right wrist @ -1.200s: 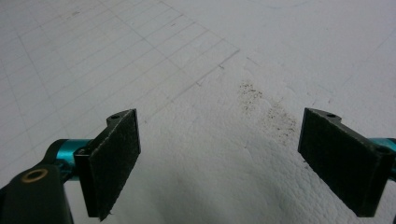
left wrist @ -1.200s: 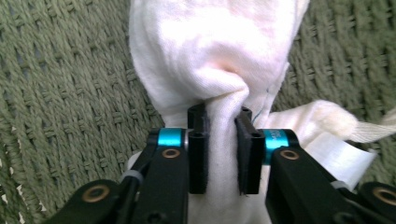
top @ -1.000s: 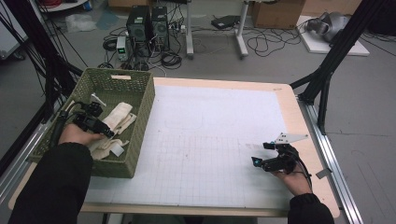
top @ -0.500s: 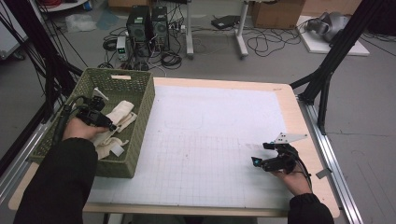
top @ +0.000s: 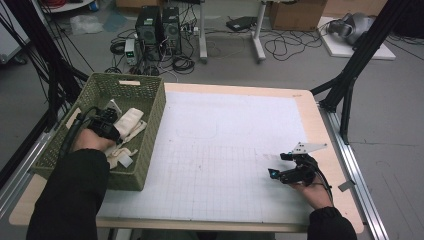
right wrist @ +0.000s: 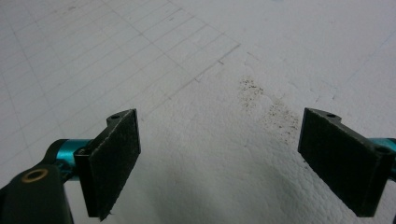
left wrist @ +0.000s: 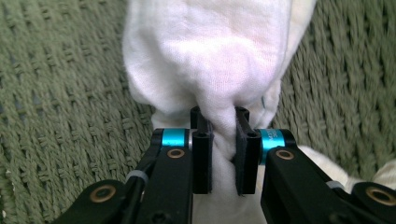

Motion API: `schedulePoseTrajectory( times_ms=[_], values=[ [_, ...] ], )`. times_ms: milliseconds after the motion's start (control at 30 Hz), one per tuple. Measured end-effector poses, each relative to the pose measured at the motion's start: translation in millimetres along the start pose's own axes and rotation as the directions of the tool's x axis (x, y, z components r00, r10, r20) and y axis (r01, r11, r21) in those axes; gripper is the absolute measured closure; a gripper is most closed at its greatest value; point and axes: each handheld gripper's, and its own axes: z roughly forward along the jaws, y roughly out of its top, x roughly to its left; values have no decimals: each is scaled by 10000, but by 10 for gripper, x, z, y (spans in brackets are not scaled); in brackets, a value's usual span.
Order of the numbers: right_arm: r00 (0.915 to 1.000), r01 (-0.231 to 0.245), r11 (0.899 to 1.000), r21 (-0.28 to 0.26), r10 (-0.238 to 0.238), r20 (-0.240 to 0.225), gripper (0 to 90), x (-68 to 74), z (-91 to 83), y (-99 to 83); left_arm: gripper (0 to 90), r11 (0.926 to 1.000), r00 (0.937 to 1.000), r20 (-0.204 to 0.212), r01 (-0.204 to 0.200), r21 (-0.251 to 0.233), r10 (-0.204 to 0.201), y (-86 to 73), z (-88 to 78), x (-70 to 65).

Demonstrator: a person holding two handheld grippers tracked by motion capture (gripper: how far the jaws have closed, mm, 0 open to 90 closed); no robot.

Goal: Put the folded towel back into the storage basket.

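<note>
A green woven basket [top: 150,108] stands at the table's left with several white cloths in it. My left gripper [top: 106,125] reaches down into the basket, and its jaws have just been closing. In the left gripper view the left gripper [left wrist: 223,135] is shut on a bunched fold of a white cloth [left wrist: 210,51], which lies on the basket's woven bottom [left wrist: 60,93]. My right gripper [top: 276,173] rests low over the white gridded mat [top: 225,145] near the table's right front. In the right gripper view the right gripper [right wrist: 219,149] stands open with nothing between its pads.
More white cloths [top: 131,121] lie beside the held one in the basket. The wooden table edge [top: 330,150] runs along the right. Computers and cables [top: 160,27] sit on the floor beyond the table, and black frame legs [top: 350,75] rise at the right.
My left gripper has shifted a little across the basket and sunk onto the cloths, and its jaws have come together on a fold of cloth. The right gripper has kept still.
</note>
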Motion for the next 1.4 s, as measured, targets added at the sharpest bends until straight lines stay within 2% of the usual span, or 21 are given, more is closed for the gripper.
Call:
schedulePoseTrajectory(
  times_ms=[67,100,167,233,267,300,367,400,433,500,633,767,800,900,967,1033,1067,1167,1267,1333,1400],
  values=[
    [10000,-42,10000,11,42,-8,123,1,-1,0,812,9966,9988,205,450,-693,-437,18,-57,16],
    [10000,-30,10000,0,30,6,123,-1,-1,-1,812,9919,9972,389,670,-1083,-631,31,-88,23],
    [10000,-44,10000,-10,44,31,123,-2,0,0,812,9741,9934,545,1096,-1979,-1007,49,-148,22],
    [10000,-53,10000,27,52,31,123,-1,1,0,811,9550,9896,710,1395,-2617,-1251,62,-176,17],
    [10000,30,10000,-23,-30,47,123,-9,8,0,810,9546,9901,730,1354,-2653,-1202,67,-168,15],
    [10000,33,10000,-8,-33,43,123,-9,9,0,808,9620,9903,801,1295,-2403,-1133,71,-132,10],
    [10000,19,10000,42,-19,8,123,-7,14,0,794,9901,9939,766,872,-1096,-790,68,0,-10],
    [10000,24,10000,53,-24,14,123,-8,20,-1,787,9970,9955,755,603,-485,-565,52,68,-29],
    [10000,24,10000,82,-24,-8,123,-6,26,-1,776,9989,9956,834,433,-151,-419,37,106,-46],
    [10000,39,10000,91,-39,-20,123,-3,33,0,752,9991,9967,725,379,-191,-364,51,64,-54],
    [10000,-6,10000,-15,6,4,124,2,11,3,644,9992,9990,427,-116,-395,133,36,-12,-69],
    [10000,10,10000,-13,-10,2,124,1,1,3,551,9966,9981,346,-488,-670,512,22,-114,-93],
    [10000,1,10000,20,-1,4,124,5,2,4,523,9963,9981,354,-476,-722,503,19,-144,-96],
    [10000,65,10000,0,-65,-17,124,4,7,4,485,9938,9972,76,-732,-835,741,-12,-235,-96],
    [10000,60,10000,5,-60,-10,124,2,5,4,467,9938,9968,33,-798,-771,803,-38,-275,-78],
    [10000,64,10000,0,-64,-14,124,3,3,4,457,9920,9976,261,-608,-1106,641,-81,-323,-44],
    [10000,77,10000,4,-77,4,124,3,3,4,458,9913,9976,236,-625,-1162,656,-94,-330,-39],
    [10000,72,10000,2,-72,-18,124,2,6,3,452,9922,9971,221,-708,-1031,734,-136,-331,-25],
    [10000,34,10000,7,-34,-23,124,-1,4,3,438,9911,9953,171,-935,-951,956,-173,-345,-27],
    [10000,50,10000,-9,-50,8,124,-8,7,2,440,9847,9894,-84,-1449,-972,1448,-205,-377,-38],
    [10000,46,10000,13,-46,-3,124,-9,10,2,439,9826,9863,-80,-1651,-848,1650,-229,-400,-47]
  ],
)
